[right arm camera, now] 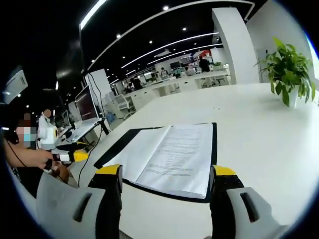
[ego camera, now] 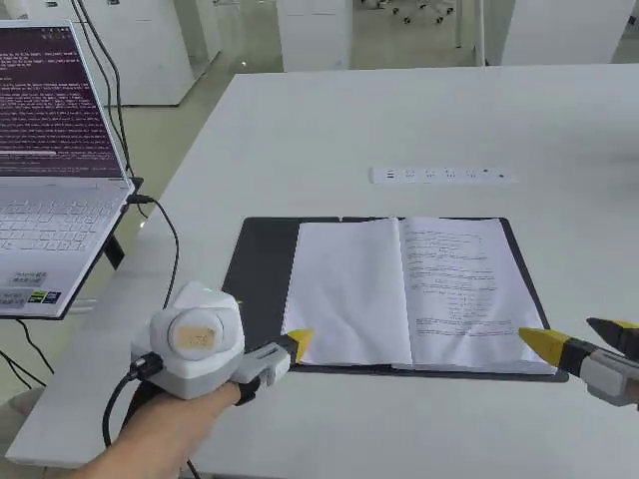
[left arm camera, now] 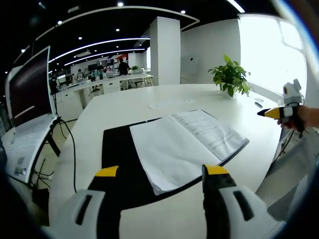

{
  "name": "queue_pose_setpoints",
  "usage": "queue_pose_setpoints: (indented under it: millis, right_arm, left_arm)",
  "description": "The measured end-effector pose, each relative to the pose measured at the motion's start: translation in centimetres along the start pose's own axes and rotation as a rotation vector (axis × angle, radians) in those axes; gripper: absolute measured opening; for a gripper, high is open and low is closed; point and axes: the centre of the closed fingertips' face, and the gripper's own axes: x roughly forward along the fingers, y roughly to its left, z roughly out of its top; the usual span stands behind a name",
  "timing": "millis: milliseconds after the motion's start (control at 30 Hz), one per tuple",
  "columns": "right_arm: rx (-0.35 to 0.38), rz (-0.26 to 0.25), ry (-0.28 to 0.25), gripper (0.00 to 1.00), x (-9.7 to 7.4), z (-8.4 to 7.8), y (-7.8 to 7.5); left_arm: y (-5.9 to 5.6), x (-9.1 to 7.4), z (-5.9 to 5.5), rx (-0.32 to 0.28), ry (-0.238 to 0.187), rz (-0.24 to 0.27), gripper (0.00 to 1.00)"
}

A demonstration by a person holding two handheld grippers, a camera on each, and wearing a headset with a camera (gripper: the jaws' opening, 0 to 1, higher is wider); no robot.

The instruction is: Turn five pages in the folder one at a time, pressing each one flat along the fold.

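A black folder (ego camera: 262,269) lies open on the white table (ego camera: 329,110), a blank page (ego camera: 349,289) on its left side and a printed page (ego camera: 454,284) on its right. My left gripper (ego camera: 292,349) hovers at the folder's near left corner, open, with nothing between its yellow tips. In the left gripper view the left gripper (left arm camera: 161,172) frames the folder (left arm camera: 117,149) and the blank page's corner (left arm camera: 164,174). My right gripper (ego camera: 579,337) is at the near right corner, also open. In the right gripper view the right gripper (right arm camera: 165,171) faces the printed page (right arm camera: 177,154).
An open laptop (ego camera: 50,150) stands at the left on a side stand, with cables (ego camera: 165,225) trailing by the table edge. A white power strip (ego camera: 439,176) lies beyond the folder. A potted plant (left arm camera: 230,74) stands at the table's far end.
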Motion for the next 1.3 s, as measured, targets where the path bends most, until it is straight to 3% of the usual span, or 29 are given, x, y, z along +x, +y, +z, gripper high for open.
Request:
queue_pose_setpoints:
  millis: [133, 333, 467, 633, 1000, 1300]
  right_arm:
    - [-0.023, -0.039, -0.001, 0.85, -0.2, -0.3, -0.4]
    - [-0.005, -0.075, -0.019, 0.95, -0.8, -0.3, -1.0]
    - [-0.003, -0.115, -0.043, 0.99, -1.4, -0.2, -1.7]
    - [0.009, -0.126, -0.046, 0.99, -1.7, -0.5, -2.6]
    - [0.019, -0.110, -0.032, 1.00, -1.4, -1.2, -2.2]
    - [0.028, -0.094, -0.014, 0.99, -1.3, -2.2, -2.5]
  left_arm:
    - [-0.1, -0.5, -0.2, -0.001, 0.013, 0.005, 0.76]
    - [-1.0, -1.0, -0.1, -0.017, 0.004, -0.004, 0.89]
    - [-1.5, -1.1, 0.3, 0.009, -0.005, -0.008, 0.92]
    - [-2.0, -0.9, 0.7, 0.007, -0.013, -0.019, 0.93]
    - [-4.1, 1.0, 1.2, 0.038, -0.002, -0.058, 0.93]
    - [-7.1, 3.5, 1.8, 0.075, 0.014, -0.118, 0.92]
